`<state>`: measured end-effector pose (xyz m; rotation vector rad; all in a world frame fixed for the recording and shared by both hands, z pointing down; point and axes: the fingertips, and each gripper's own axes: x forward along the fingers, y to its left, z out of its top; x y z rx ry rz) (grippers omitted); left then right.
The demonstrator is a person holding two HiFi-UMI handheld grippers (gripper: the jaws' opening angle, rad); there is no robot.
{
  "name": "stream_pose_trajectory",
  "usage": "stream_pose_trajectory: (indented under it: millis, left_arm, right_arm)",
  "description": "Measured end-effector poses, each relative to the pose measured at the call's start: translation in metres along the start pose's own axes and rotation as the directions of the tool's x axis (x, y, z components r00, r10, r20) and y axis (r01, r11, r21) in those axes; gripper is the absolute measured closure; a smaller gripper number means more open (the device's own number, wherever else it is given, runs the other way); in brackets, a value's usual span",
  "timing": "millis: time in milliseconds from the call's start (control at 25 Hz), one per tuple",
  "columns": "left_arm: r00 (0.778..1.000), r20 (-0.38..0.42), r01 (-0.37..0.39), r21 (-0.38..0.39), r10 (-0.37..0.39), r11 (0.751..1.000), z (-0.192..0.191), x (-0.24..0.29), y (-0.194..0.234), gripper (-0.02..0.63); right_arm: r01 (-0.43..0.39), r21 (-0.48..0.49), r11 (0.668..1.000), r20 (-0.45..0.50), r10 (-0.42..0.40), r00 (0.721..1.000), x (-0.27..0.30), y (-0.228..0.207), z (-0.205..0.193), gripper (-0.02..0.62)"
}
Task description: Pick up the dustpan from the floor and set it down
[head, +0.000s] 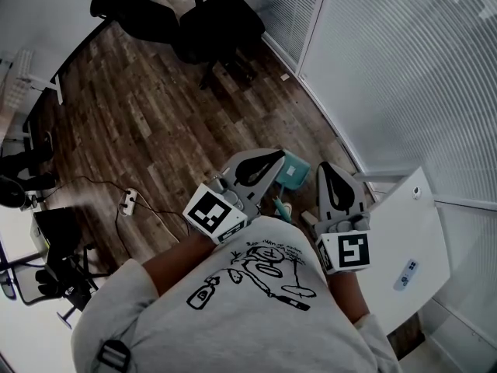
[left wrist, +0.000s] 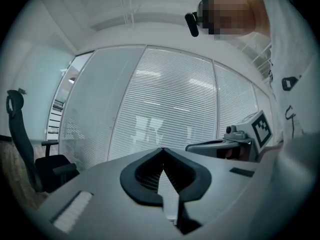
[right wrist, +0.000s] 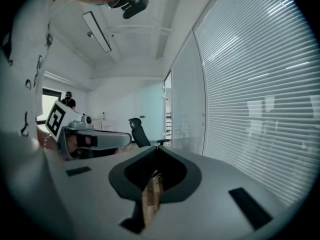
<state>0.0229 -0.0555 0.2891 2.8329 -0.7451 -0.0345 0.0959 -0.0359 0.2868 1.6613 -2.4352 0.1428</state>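
Below the closed, empty left gripper (head: pixel 276 158) and right gripper (head: pixel 329 171) lies the dustpan (head: pixel 296 169): part one's jaws while lowering toward its handle

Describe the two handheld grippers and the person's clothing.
Both are pale grey plastic: the left gripper and right gripper each have a black-rimmed teardrop opening and a white cube with black square markers. The person wears a light grey T-shirt with black line drawings.
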Motion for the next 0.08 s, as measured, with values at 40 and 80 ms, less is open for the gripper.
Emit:
stream_pose_trajectory:
  millis: [40,80]
  left_arm:
    - [1.000,0.000,0.000,-0.001,0.000,1.000,-0.0007,0.0001,0.0003,0.604]
    - [1.000,0.000,-0.001,-0.001,0.001,1.000,-0.0015,0.0002,0.0005,0.604]
  right_arm:
    - [-0.001,0.000,1.000,0.001,0.001,1.000,0.0003,0.0002,-0.0004,0.589]
    - [-0.002,0.001,1.000,0.002,0.002,1.000,0.0005,0.0003,-0.0009,0.589]
